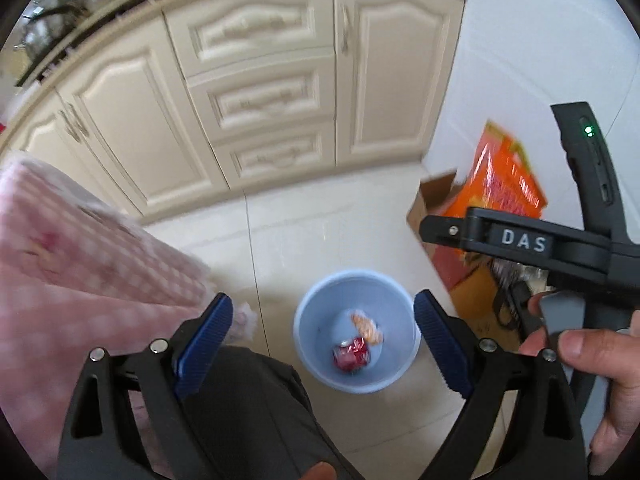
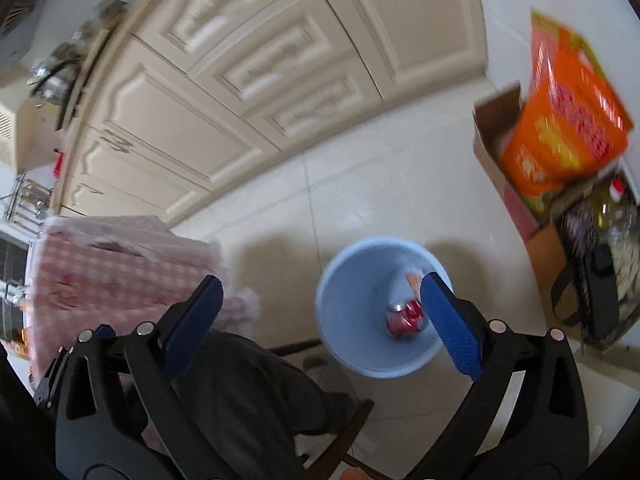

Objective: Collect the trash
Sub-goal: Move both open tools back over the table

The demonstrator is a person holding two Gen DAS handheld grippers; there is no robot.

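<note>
Hovering over a light blue bin (image 1: 356, 332) on the tiled floor (image 1: 320, 220), left tongs (image 1: 324, 344) spread wide, holding nothing. Right tongs (image 2: 320, 320) also spread and empty, their right pad overlapping the bin rim in the right wrist view. Trash already in the bin: red crumpled wrapper (image 1: 352, 355) and orange snack bag (image 1: 367, 326) at the bottom. Pink checkered cloth (image 1: 80, 256) on the table at left, cream cabinets (image 1: 256, 80) behind, cardboard box (image 2: 516, 184) with orange packaging (image 2: 568, 120) at right.
</note>
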